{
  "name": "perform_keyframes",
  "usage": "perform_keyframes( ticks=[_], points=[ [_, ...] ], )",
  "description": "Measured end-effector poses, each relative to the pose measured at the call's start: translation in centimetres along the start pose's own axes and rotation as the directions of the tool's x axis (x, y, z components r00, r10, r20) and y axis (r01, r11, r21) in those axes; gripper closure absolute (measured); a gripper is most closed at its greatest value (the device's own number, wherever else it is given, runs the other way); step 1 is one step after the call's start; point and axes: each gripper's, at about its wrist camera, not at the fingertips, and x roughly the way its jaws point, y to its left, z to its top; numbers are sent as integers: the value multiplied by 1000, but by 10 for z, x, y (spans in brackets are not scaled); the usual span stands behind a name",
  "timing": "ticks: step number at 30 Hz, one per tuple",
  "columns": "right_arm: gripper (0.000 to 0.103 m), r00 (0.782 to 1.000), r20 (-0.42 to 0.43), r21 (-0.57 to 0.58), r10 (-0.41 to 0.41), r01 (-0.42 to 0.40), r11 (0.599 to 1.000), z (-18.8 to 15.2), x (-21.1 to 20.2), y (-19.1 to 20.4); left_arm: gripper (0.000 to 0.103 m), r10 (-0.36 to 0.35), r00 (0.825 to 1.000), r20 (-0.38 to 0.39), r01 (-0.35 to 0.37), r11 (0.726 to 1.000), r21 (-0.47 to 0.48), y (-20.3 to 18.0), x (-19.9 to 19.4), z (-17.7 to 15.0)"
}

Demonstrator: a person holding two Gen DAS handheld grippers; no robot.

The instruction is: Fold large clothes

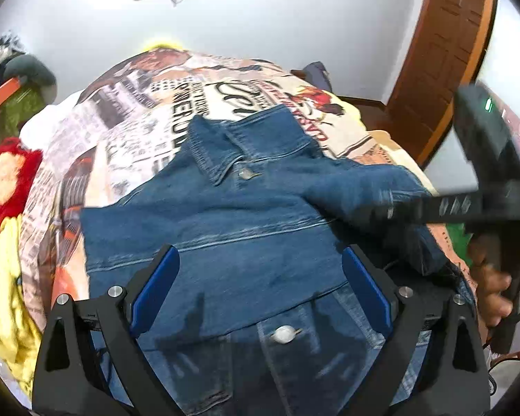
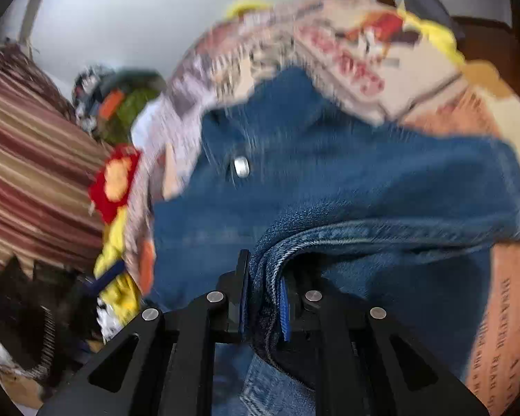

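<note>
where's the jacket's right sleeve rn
In the right wrist view, the sleeve is pinched in the right gripper, folded over the denim jacket on the printed bedspread.

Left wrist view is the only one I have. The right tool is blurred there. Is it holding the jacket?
Observer: Yes, the right tool is shut on a folded edge of the denim jacket.
Operator: Which part of the tool touches the cloth?
Observer: The blue pads; the hem is pinched between them.
Operator: Anything at the far left there?
Observer: A striped cloth, which your view lacks.
</note>
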Motion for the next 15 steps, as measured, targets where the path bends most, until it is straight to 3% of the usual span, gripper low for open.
perform_keyframes(
  ticks=[4,11,15],
  points=[
    [91,992,-96,-55,-79,74,996,-24,25,-4,8,16,1000,-14,-17,999,-32,15,0,-8],
    [91,981,-68,-151,-184,172,973,-47,14,6,8,24,999,-34,-26,998,-52,20,1,-16],
    [91,980,-79,-164,-182,167,972,-54,0,5,8,21,999,-25,-21,999,-34,12,-5,-15]
  ],
)
